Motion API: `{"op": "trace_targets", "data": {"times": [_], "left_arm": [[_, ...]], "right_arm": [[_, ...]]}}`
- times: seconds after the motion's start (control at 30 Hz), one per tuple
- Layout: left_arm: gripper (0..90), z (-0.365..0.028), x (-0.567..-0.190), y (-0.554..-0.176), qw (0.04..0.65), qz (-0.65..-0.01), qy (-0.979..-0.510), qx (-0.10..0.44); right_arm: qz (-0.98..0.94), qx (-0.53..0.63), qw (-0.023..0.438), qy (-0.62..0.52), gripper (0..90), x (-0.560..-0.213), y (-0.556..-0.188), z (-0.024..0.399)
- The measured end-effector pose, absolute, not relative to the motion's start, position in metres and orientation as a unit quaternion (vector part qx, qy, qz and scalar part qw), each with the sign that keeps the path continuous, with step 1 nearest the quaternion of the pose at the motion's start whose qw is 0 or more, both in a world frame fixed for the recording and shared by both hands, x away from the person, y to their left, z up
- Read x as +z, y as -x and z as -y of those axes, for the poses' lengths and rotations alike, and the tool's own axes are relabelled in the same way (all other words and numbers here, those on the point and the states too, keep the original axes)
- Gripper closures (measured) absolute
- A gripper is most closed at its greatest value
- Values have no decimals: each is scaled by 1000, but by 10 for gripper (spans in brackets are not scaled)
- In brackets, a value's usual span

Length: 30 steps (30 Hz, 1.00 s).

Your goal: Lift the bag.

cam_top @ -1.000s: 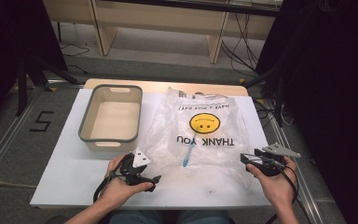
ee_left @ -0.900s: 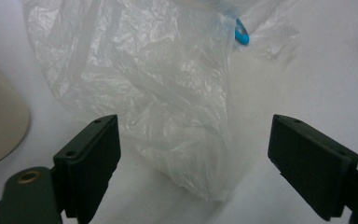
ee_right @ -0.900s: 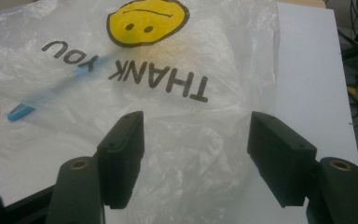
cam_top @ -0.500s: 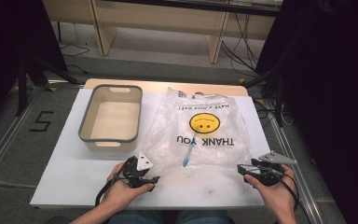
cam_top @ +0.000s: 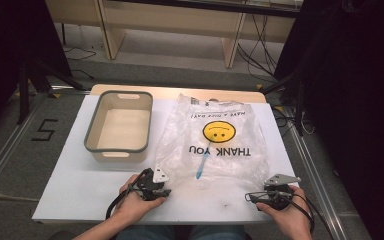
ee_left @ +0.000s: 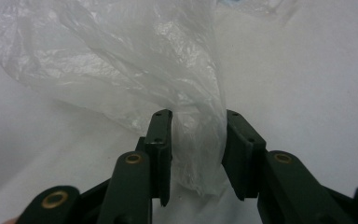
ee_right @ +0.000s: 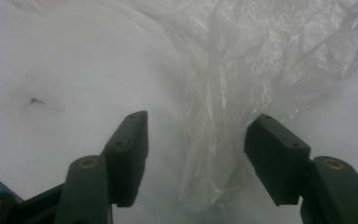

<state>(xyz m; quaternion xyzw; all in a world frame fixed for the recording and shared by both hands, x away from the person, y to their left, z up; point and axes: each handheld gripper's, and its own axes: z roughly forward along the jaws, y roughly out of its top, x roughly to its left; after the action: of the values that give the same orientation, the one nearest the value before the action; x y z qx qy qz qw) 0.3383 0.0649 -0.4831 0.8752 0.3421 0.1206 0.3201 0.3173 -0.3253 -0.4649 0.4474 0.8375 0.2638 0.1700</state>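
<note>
A clear plastic bag [cam_top: 215, 137] lies flat on the white table [cam_top: 70, 190], its long axis running away from the person toward the table's far edge. Its print is upside down from the person's side — the yellow smiley face [cam_top: 219, 131] sits beyond the words "THANK YOU", so the top of the print points at the person and the bag's two near corners point back at the grippers. Something slim and blue, perhaps a pen [cam_top: 202, 162], lies inside the bag along the same axis, though the high view is too coarse to be sure of it. The left gripper [cam_top: 161, 186] rests at the bag's near left corner; in the left gripper view a twisted tail of the film [ee_left: 200, 140] stands between the jaws, which have just been closing and now sit against it on both sides, so the corner looks pinched. The right gripper [cam_top: 252, 196] sits just off the near right corner, held low over the table; in the right gripper view its jaws have just been narrowing but stand clearly apart, with a crumpled strip of the bag [ee_right: 214, 140] between them and a gap on either side. A beige bin with a grey rim [cam_top: 92, 145] stands just left of the bag.
</note>
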Motion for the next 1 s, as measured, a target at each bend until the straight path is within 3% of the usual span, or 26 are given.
{"op": "trace_targets", "data": {"times": [0.33,0.7,1.0], "left_arm": [[714,-65,-483,-339,319,-334,-880,108],[859,-62,-482,-337,318,-323,-885,105],[893,-64,-476,-335,332,-313,-884,103]], "right_arm": [[-835,259,164,-457,604,-469,-319,334],[-821,268,158,-480,832,-471,-322,342],[-807,279,167,-492,893,-466,-321,345]]}}
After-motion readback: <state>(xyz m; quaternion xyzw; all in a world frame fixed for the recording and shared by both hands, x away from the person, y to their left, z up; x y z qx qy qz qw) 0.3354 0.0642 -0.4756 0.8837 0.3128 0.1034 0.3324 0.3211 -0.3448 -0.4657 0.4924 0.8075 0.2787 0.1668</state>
